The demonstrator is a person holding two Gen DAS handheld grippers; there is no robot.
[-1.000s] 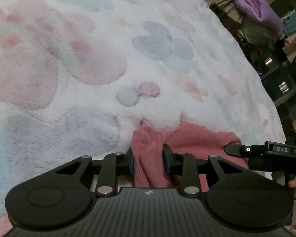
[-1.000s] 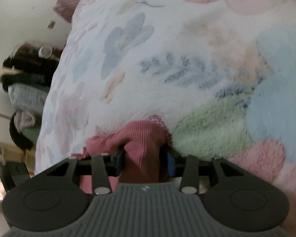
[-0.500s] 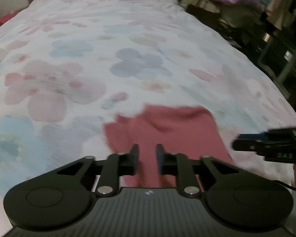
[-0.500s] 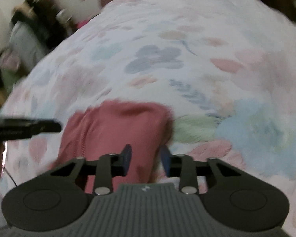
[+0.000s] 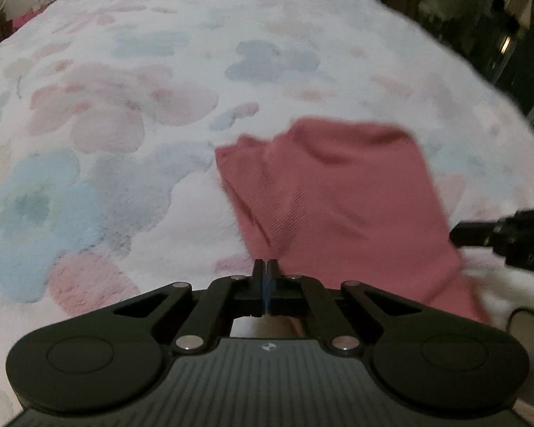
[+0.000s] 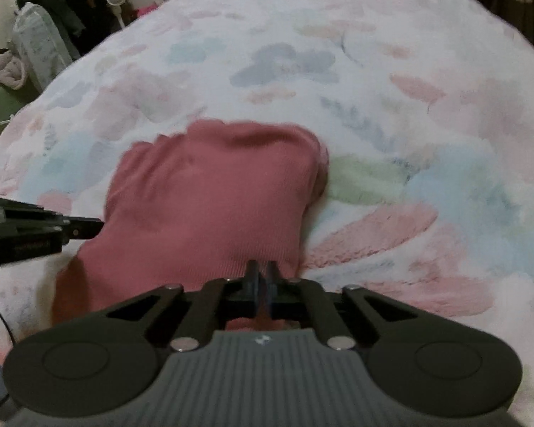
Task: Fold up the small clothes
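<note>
Both jaws closed, nothing gripped. Pink garment (image 5: pixel 338 192) lies on the bed (image 5: pixel 124 71) just ahead of the left gripper (image 5: pixel 266 267) and right gripper (image 6: pixel 262 267), roughly folded, far edge rumpled. Risk as we judge it: fleece blanket grabs the knit, so any re-pinch or nudge drags the top layer and opens the fold.

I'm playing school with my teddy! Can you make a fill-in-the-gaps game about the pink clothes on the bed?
1. The folded garment is coloured ____.
2. It lies on a fluffy blanket printed with ____.
3. The left gripper has its fingers ____.
4. The right gripper holds ____.

Missing words: pink; flowers; shut; nothing
</note>
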